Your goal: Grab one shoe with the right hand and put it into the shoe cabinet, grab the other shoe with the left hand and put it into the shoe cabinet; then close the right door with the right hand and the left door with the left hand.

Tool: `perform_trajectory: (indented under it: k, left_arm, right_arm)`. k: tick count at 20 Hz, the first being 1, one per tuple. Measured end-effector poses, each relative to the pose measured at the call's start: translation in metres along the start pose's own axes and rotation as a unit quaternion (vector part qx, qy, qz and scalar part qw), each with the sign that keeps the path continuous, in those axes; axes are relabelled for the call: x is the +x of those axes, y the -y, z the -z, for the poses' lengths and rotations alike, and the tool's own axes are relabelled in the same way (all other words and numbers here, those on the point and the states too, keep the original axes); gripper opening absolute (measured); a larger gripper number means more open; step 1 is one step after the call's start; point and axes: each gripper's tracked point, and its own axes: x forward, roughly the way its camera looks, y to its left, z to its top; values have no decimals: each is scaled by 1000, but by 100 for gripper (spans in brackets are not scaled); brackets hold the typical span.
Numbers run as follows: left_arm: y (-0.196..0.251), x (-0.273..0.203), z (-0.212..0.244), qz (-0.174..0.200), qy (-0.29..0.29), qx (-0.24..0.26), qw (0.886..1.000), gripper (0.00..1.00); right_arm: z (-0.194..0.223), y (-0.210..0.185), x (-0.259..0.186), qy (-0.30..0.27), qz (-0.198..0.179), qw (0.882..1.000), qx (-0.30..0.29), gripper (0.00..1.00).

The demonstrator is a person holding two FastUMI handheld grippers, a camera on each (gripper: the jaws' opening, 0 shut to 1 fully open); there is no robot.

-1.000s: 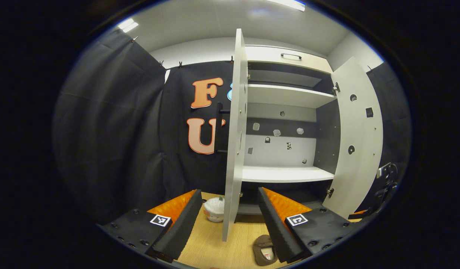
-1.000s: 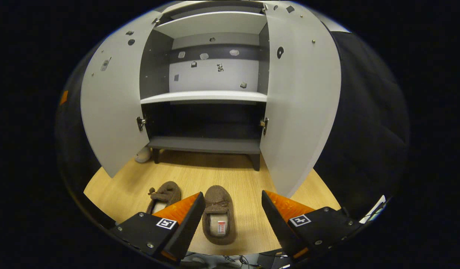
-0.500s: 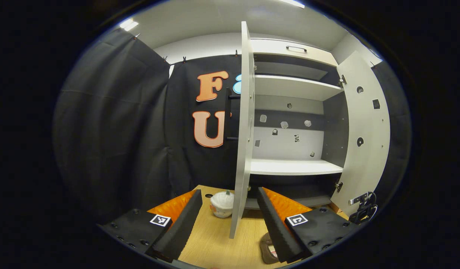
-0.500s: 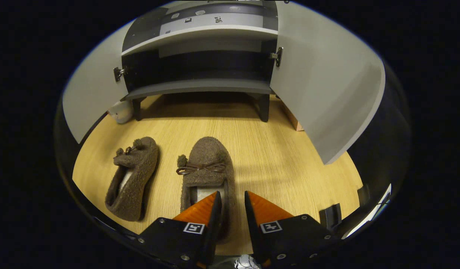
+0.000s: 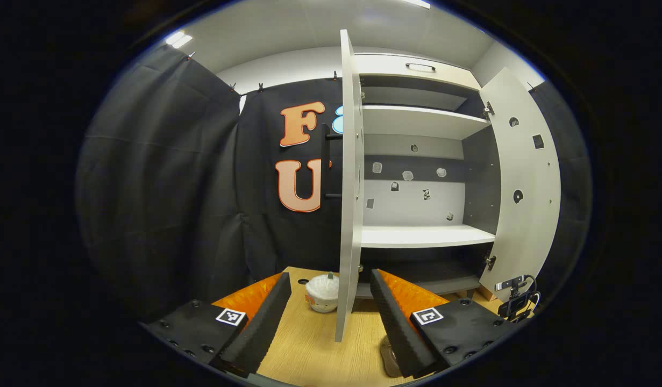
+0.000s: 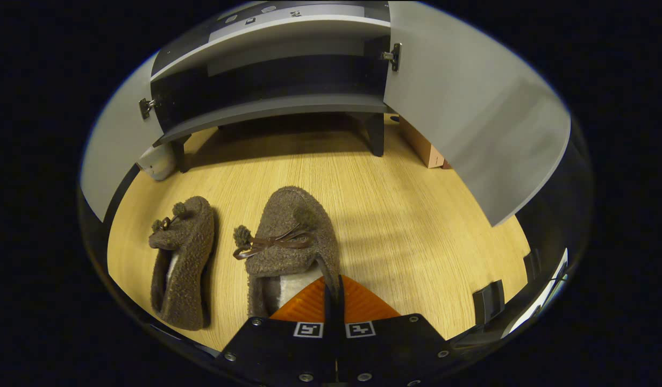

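Shoe (image 6: 290,236) nearest the right gripper (image 6: 333,293) lies on the wooden floor (image 6: 411,215); its collar edge is pinched between the closed fingers, presumably for lifting toward the shoe cabinet (image 6: 271,107). Left gripper (image 5: 331,306) hangs wide open, holding nothing. Shoe 2 (image 6: 183,260) lies beside; pinch depth is hidden.

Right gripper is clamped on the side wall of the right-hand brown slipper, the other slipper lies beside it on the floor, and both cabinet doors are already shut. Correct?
Not quite: both doors stand open. The right gripper view shows the right door and left door swung wide off the cabinet. The rest holds: the right gripper is clamped on the right-hand slipper, with the other slipper beside it on the floor.
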Motion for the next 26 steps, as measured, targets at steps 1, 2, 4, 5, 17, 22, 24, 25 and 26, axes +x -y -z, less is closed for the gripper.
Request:
perform_trajectory:
  k: [1, 2, 4, 5, 17, 22, 24, 25, 26]
  left_arm:
    - [1, -1, -2, 2, 3, 1, 1000, 97]
    - [1, -3, -3, 3, 7, 2, 1000, 97]
    - [3, -7, -2, 10, 10, 3, 1000, 97]
    - [4, -8, 1, 14, 10, 1, 1000, 96]
    - [9, 23, -3, 32, 22, -20, 999, 97]
    - [8, 23, -4, 35, 25, -21, 999, 94]
    - [8, 25, -4, 33, 26, -10, 999, 97]
    - [9, 25, -4, 32, 24, -10, 999, 97]
    - [8, 26, -3, 32, 22, -13, 999, 97]
  right_arm:
    - [-9, -5, -8, 7, -5, 1000, -1, 1]
    - [-19, -9, -18, 13, -11, 1000, 2, 1]
    - [-47, -19, -43, 34, -24, 999, 9, 1]
    - [-63, -25, -56, 48, -29, 998, 4, 1]
    - [-282, -65, -173, 204, -88, 975, 19, 0]
    - [-356, -60, -172, 237, -80, 967, 48, 0]
    - [-389, -59, -159, 247, -70, 965, 51, 0]
    - [-406, -58, -154, 254, -65, 964, 51, 0]
    - [-421, -59, -151, 259, -61, 963, 50, 0]
